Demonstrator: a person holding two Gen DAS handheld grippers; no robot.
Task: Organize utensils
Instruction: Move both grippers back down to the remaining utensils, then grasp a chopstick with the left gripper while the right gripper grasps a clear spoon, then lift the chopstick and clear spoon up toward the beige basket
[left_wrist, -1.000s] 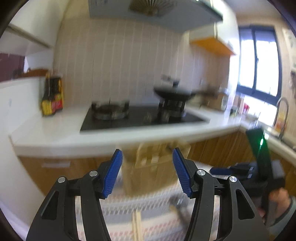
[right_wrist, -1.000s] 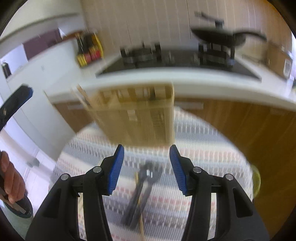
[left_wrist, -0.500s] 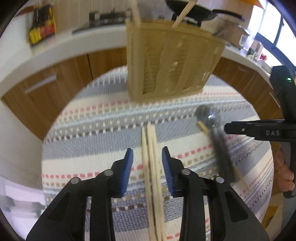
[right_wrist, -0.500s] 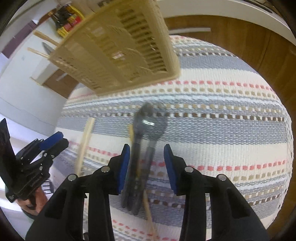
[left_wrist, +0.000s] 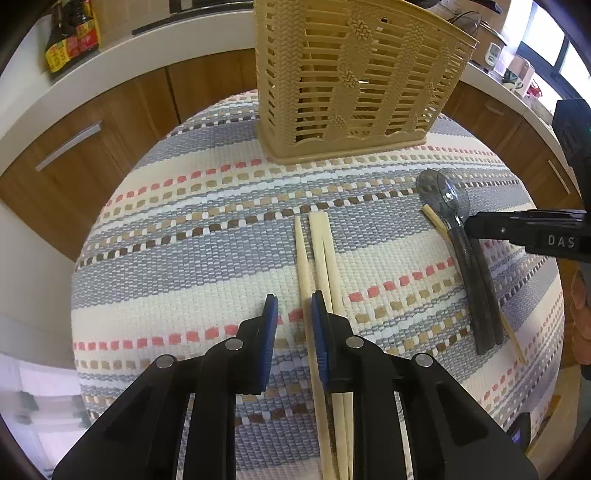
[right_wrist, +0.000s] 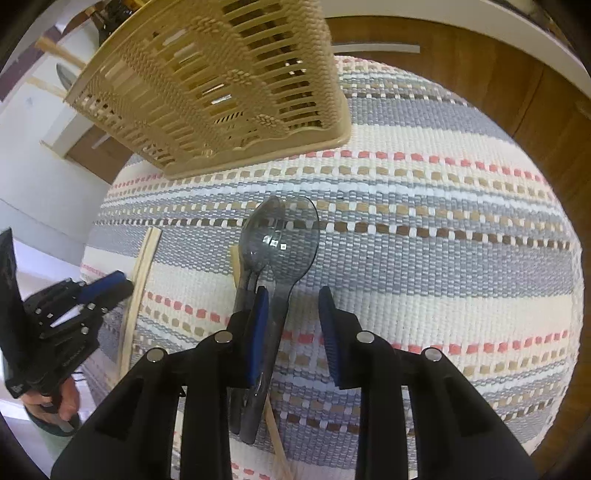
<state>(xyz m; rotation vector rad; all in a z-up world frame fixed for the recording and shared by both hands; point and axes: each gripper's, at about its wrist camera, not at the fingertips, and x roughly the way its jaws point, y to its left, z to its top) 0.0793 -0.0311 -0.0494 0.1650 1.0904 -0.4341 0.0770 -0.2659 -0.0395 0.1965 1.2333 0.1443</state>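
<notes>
Both grippers have dropped from facing the stove to pointing steeply down at the striped woven mat (left_wrist: 207, 258) on the round surface, and both have just been closing. Left gripper (left_wrist: 293, 314): fingers narrowed but not pressed together, gap sits just left of the wooden chopsticks (left_wrist: 319, 251); one stick runs against the right pad's inner edge, so no clean pinch yet. Right gripper (right_wrist: 291, 306): fingers part-spread, straddling the handle of the upper of two smoky translucent plastic spoons (right_wrist: 284, 236); left pad at or near the handle, right pad apart from it, so not gripped. A lone chopstick (right_wrist: 236, 266) lies under the spoons. The beige slatted utensil basket (left_wrist: 351, 74) stands upright at the mat's far edge, some utensils already poking out. Step looks like the simultaneous pick-up approach. Next: shift left gripper slightly right to centre on the sticks, close both, lift, carry to basket. Risk: thin flat items slipping.
</notes>
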